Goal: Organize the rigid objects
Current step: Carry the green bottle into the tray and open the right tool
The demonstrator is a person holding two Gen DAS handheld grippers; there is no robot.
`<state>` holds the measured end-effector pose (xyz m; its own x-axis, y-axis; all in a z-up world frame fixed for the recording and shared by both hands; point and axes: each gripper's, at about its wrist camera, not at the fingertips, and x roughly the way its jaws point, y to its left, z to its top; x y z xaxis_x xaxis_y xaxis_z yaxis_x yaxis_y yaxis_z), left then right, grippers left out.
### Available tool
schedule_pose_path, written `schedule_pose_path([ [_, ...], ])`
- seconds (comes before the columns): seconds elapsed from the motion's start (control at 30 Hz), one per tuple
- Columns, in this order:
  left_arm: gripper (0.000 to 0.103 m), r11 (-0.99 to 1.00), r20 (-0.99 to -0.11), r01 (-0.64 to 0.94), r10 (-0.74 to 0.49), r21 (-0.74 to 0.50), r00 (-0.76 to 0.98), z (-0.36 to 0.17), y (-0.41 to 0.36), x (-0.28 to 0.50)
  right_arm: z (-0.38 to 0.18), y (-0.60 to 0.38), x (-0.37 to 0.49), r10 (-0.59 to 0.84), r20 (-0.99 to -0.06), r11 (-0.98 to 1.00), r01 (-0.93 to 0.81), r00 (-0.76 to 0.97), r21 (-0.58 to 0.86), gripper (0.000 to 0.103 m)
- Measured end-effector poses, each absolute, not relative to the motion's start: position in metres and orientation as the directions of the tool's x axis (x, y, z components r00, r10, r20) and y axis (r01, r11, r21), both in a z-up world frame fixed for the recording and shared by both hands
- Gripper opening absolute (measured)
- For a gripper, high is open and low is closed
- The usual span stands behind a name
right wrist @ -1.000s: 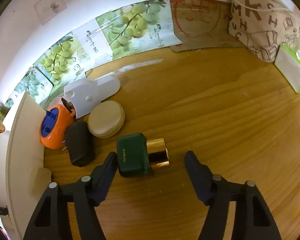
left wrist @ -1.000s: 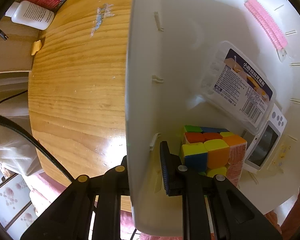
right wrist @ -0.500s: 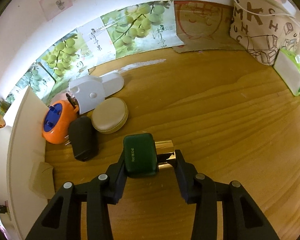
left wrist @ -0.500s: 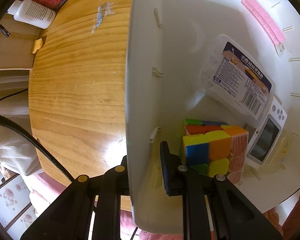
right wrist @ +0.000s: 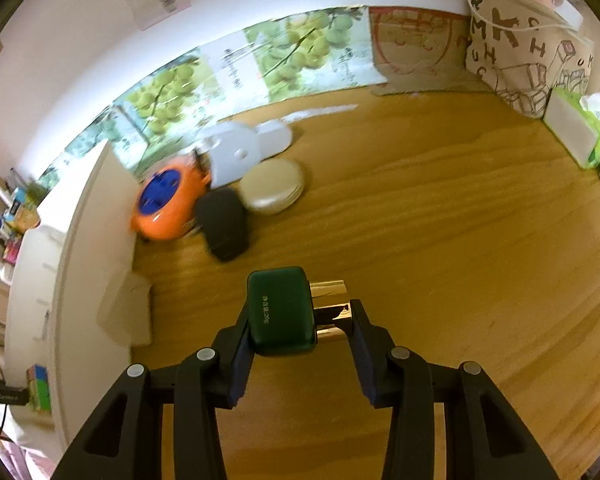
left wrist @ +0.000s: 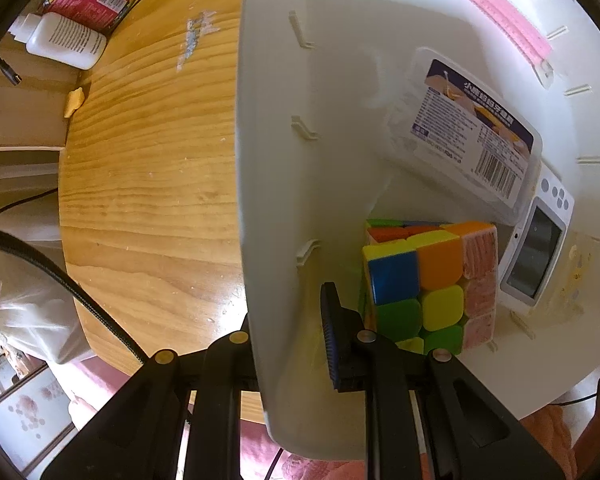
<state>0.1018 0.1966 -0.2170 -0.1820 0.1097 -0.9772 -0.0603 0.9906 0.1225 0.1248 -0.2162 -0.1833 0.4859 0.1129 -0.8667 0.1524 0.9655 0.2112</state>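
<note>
Left wrist view: your left gripper [left wrist: 288,316] is pinched narrow on the near wall of the white plastic bin [left wrist: 276,168], one finger outside, one inside. The wall is thin, smooth and likely to flex a little, so judge the hold as a steadying one. Inside the bin, near that wall, sits a glossy puzzle cube [left wrist: 428,280]; past it a clear labelled plastic box [left wrist: 472,136] leans, then a small white device with a screen [left wrist: 536,248], and a pink ridged comb [left wrist: 504,20] by the far wall.

Right wrist view: your right gripper [right wrist: 300,332] is clamped on the green case with a gold end [right wrist: 282,310], held above the wooden table [right wrist: 440,240]. The case looks hard, rounded and slick, probably light; grip across the flat green sides, not the polished gold. Toward the table's far left edge lie an orange round gadget [right wrist: 168,204], a black adapter [right wrist: 224,226], a cream disc [right wrist: 272,188] and a white plastic piece [right wrist: 244,148].
</note>
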Motion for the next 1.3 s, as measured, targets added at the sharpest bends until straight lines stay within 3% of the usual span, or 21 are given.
schedule_pose_path([
  [0.83,0.021,0.991,-0.985,0.096,0.107,0.094,-0.133,-0.205,0.171,0.089,-0.123,-0.140,0.051,0.136,-0.767,0.975,0.051,0.627,0.214,0.044],
  [1.3,0.021,0.986,-0.988,0.154,0.084,0.064,-0.130,-0.201,0.166,0.090,-0.097,-0.067,0.044,0.216,-0.682,0.976,-0.166,0.698,0.139,0.044],
])
